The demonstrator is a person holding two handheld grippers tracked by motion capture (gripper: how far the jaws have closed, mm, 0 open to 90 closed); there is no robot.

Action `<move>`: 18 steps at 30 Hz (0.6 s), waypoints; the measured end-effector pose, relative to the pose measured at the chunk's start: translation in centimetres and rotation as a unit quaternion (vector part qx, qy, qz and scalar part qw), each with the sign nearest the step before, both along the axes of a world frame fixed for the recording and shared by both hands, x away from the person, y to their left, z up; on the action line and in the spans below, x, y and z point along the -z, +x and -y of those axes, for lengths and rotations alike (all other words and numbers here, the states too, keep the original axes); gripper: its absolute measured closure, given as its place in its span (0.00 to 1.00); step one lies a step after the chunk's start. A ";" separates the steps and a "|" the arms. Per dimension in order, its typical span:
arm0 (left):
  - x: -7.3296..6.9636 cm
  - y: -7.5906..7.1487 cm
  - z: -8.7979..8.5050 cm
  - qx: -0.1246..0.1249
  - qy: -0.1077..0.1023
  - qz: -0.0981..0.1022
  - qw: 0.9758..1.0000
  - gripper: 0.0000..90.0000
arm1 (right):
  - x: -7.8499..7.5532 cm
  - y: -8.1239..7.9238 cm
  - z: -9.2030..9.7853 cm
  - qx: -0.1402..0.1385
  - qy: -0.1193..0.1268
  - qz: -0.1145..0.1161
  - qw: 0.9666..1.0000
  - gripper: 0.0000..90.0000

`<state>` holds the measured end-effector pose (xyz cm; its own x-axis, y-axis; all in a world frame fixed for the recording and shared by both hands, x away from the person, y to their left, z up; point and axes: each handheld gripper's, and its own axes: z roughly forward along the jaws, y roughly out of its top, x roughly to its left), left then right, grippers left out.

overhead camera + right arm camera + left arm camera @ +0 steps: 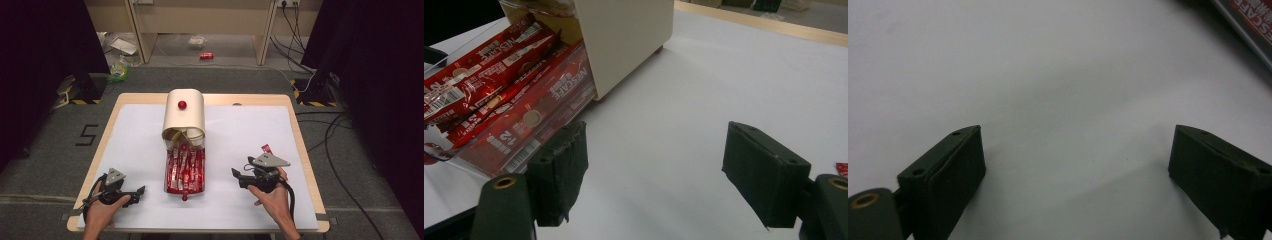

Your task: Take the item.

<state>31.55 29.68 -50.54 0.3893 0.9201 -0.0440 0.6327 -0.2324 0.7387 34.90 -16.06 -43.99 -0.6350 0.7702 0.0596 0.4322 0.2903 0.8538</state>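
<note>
A cream box with a rounded top and a red knob stands at the middle of the white mat. Its clear drawer is pulled out toward me and is packed with red coffee sachets. My left gripper rests low on the mat left of the drawer, jaws open and empty. My right gripper sits right of the drawer and points at it, jaws open with only bare mat between them. One loose red sachet lies just beyond the right gripper.
The white mat covers a wooden table. The drawer's corner shows at the top right of the left gripper view. Cables, a red can and litter lie on the floor behind the table.
</note>
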 end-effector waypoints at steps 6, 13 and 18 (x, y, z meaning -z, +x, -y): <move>0.0 0.0 0.0 0.000 0.000 0.000 1.000 0.08 | 0.1 -0.3 -0.5 -0.008 -0.001 -0.001 1.000 0.30; 0.0 0.0 0.0 0.000 0.000 0.000 1.000 0.08 | 0.2 -0.6 -1.0 -0.016 0.000 -0.001 1.000 0.30; 0.0 0.0 0.0 0.000 0.000 0.000 1.000 0.08 | 0.3 -0.9 -1.3 -0.021 0.002 -0.001 1.000 0.30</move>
